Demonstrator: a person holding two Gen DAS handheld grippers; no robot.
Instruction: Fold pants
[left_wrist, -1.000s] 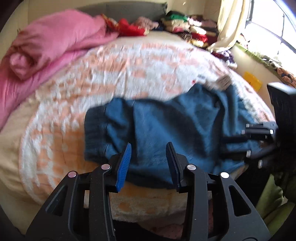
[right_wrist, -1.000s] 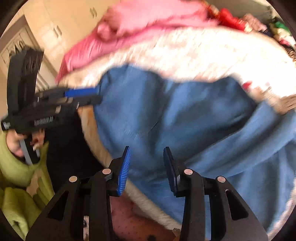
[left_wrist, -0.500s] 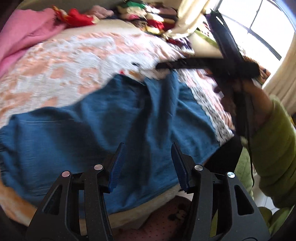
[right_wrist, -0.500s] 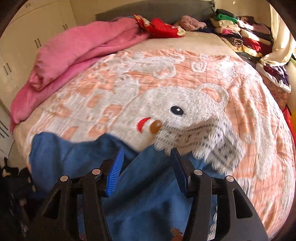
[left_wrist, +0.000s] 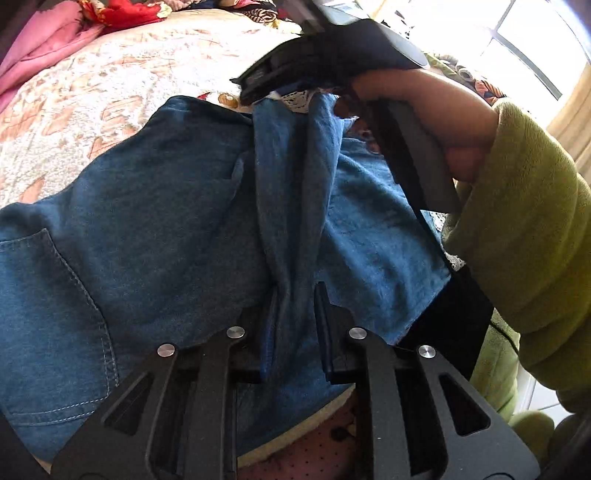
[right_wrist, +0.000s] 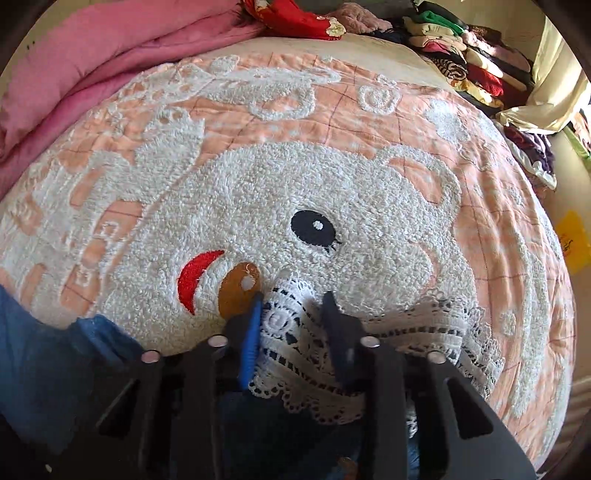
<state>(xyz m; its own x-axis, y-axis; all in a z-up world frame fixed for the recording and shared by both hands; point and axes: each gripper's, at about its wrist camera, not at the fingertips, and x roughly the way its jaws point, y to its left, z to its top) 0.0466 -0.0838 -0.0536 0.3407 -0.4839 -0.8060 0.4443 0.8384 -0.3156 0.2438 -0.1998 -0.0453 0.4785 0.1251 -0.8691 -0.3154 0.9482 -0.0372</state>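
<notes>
Blue denim pants (left_wrist: 147, 221) with a white lace hem (right_wrist: 295, 332) lie on the bed near its front edge. In the left wrist view a raised fold of denim (left_wrist: 291, 229) runs from my left gripper (left_wrist: 291, 317) up to my right gripper (left_wrist: 295, 79). The left jaws stand close around this fold near the bed's edge. In the right wrist view my right gripper (right_wrist: 293, 317) has the lace hem between its narrowed jaws, over the blanket's bear face. A back pocket (left_wrist: 55, 314) shows at the left.
The bed carries a peach and white blanket with a bear face (right_wrist: 314, 229). A pink duvet (right_wrist: 92, 66) lies at the far left. Stacks of folded clothes (right_wrist: 461, 59) sit at the far right. My green sleeve (left_wrist: 524, 240) is at the right.
The left gripper has moved in and narrowed onto a fold of denim. The right gripper has dropped onto the lace hem and narrowed around it.
</notes>
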